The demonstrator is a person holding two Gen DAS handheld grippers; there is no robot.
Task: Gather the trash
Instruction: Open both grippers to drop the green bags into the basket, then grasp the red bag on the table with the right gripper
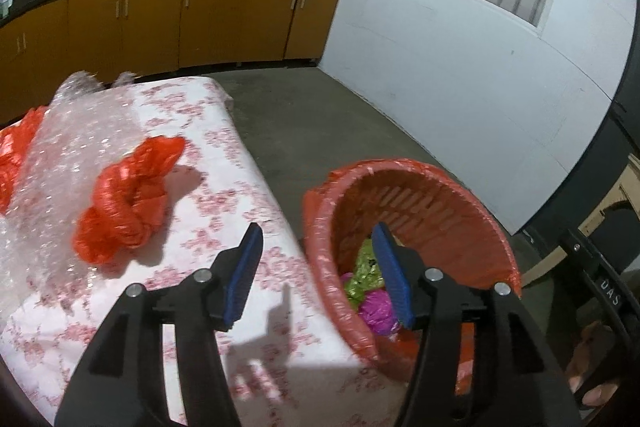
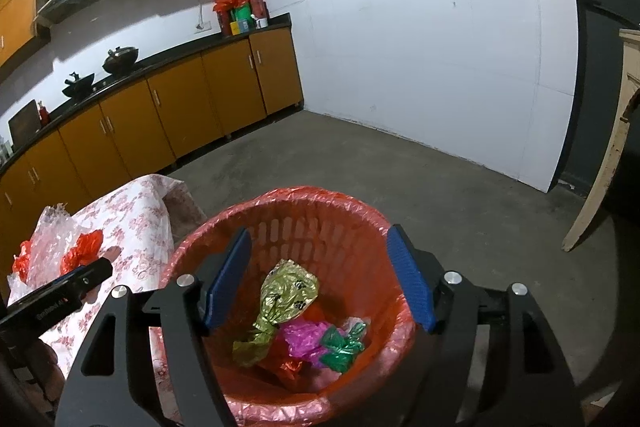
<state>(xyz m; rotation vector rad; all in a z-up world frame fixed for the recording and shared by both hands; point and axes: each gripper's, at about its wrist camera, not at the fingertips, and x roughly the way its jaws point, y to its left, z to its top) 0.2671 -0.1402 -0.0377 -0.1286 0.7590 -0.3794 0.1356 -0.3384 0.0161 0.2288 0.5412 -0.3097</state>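
Step in hand: between deposits. Right gripper above red bin, jaws spread, empty. Left gripper likewise spread. Next: grasp red bag on counter.

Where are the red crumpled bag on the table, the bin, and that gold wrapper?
red crumpled bag [image 1: 128, 203], left wrist view, knotted middle.
bin [image 2: 304, 231], right wrist view, slotted inner wall.
gold wrapper [image 2: 286, 293], right wrist view, upper bulge.

Showing black angular frames on left gripper and right gripper. Wearing ribbed blue pads. Carrying round silver screws.
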